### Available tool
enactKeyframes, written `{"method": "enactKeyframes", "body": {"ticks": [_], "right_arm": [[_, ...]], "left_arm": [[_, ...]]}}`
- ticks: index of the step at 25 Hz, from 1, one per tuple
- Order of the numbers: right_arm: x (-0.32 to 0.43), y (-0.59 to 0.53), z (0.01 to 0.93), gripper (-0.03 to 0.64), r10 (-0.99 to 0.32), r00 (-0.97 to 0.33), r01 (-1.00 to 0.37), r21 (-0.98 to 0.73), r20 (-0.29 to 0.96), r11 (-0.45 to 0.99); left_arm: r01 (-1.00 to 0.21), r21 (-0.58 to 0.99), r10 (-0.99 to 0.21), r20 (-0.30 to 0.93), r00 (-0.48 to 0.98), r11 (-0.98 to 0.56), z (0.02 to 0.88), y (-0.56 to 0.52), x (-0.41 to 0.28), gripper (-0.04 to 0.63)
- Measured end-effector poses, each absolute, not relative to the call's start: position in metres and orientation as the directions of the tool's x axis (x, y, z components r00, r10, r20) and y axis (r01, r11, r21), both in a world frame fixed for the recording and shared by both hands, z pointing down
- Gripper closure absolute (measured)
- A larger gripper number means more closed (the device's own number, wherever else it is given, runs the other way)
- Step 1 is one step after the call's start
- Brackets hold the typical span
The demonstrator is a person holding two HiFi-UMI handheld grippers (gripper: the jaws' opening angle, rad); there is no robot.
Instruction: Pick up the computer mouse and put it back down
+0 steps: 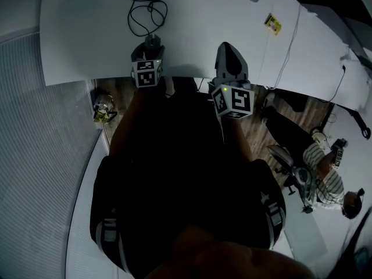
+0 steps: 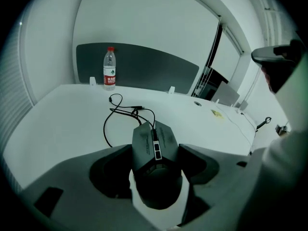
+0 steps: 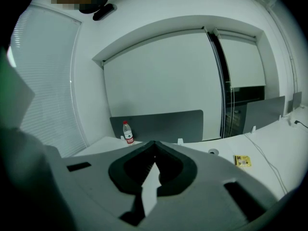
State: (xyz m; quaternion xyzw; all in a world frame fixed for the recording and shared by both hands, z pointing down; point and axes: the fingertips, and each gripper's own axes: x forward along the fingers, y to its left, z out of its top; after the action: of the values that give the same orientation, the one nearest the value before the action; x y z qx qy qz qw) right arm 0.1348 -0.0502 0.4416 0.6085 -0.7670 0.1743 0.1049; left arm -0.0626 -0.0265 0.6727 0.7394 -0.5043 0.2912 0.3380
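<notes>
Left gripper view showed the left hand-held gripper [image 2: 155,150] pinching the computer mouse [image 2: 156,170] by its flanks. It was rigid, light, probably slick plastic, with its cable [image 2: 104,129] trailing. The right hand-held gripper [image 3: 154,148] was pressed together, empty.

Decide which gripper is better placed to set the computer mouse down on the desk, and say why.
Left. The left gripper has its jaws on the computer mouse, over the desk. The right gripper is shut on nothing, away from the mouse.

Grey left tool [image 1: 150,41] and right tool [image 1: 230,50] bear black-and-white cubes [image 1: 146,73].
</notes>
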Motion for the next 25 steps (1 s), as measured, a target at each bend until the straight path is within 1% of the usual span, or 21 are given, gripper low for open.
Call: {"method": "enactKeyframes", "body": {"ticks": [9, 25], "right_arm": [[0.141, -0.052, 0.447, 0.618, -0.891, -0.235, -0.971, -0.14, 0.389, 0.195], [0.151, -0.046, 0.458, 0.618, -0.88, -0.234, -0.971, -0.144, 0.413, 0.191]], "left_arm": [[-0.951, 0.187, -0.509, 0.81, 0.291, -0.247, 0.703, -0.02, -0.061, 0.299], [-0.956, 0.176, -0.457, 0.848, 0.268, -0.233, 0.727, -0.01, -0.05, 0.299]]}}
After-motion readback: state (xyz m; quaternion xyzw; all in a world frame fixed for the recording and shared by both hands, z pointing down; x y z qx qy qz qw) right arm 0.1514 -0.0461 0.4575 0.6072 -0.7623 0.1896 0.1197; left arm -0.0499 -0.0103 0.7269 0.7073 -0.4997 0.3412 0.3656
